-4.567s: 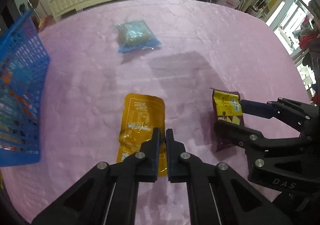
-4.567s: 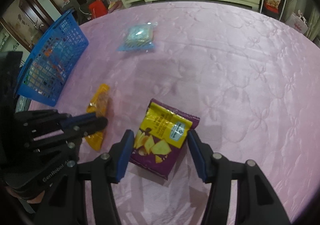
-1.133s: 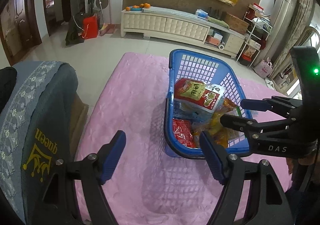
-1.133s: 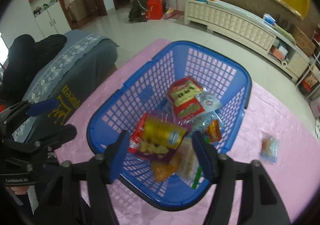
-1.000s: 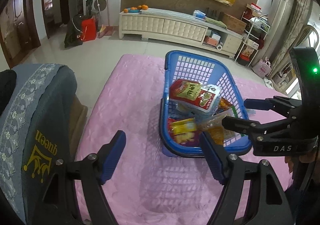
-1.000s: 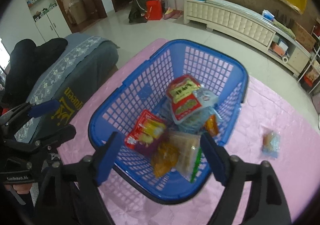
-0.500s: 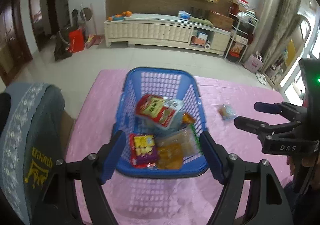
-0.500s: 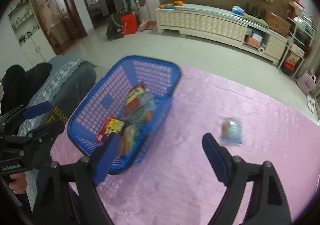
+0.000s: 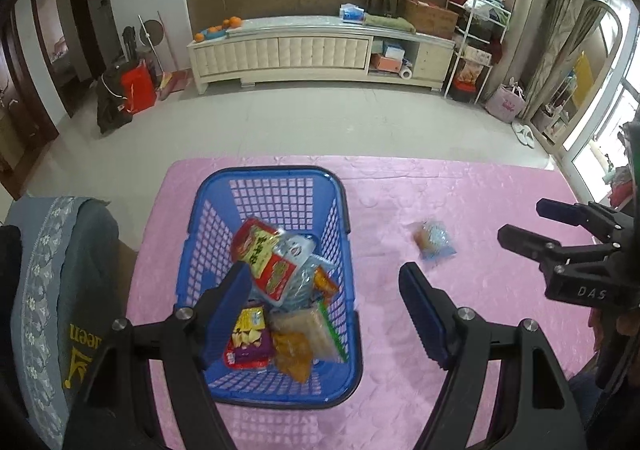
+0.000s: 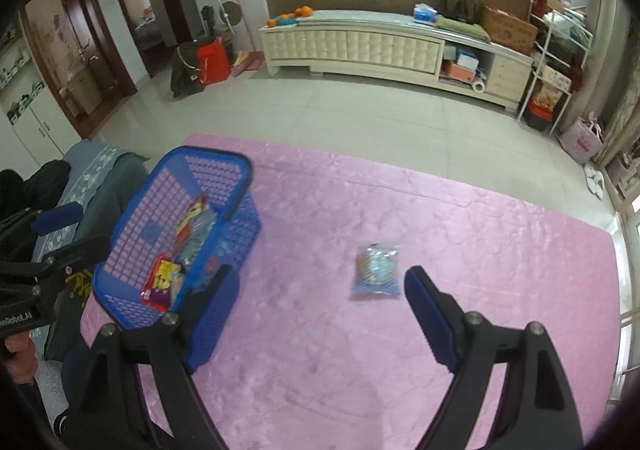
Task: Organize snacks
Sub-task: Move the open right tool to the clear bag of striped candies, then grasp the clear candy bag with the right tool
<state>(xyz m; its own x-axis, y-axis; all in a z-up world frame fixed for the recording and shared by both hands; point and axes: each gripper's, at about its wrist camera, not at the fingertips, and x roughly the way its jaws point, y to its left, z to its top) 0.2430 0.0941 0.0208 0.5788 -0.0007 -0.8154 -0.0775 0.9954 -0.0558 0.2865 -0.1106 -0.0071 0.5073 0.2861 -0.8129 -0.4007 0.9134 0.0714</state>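
— So how far along is the tidying?

— Nearly done, I'd judge. One blue-edged snack packet lies alone on the pink cloth, at about two o'clock from the blue basket, well apart from it.

— And inside the basket?

— Several packets piled together: a red one, a yellow-and-purple one, an orange one.

— The claws?

— Left gripper and right gripper are both spread wide, holding nothing.
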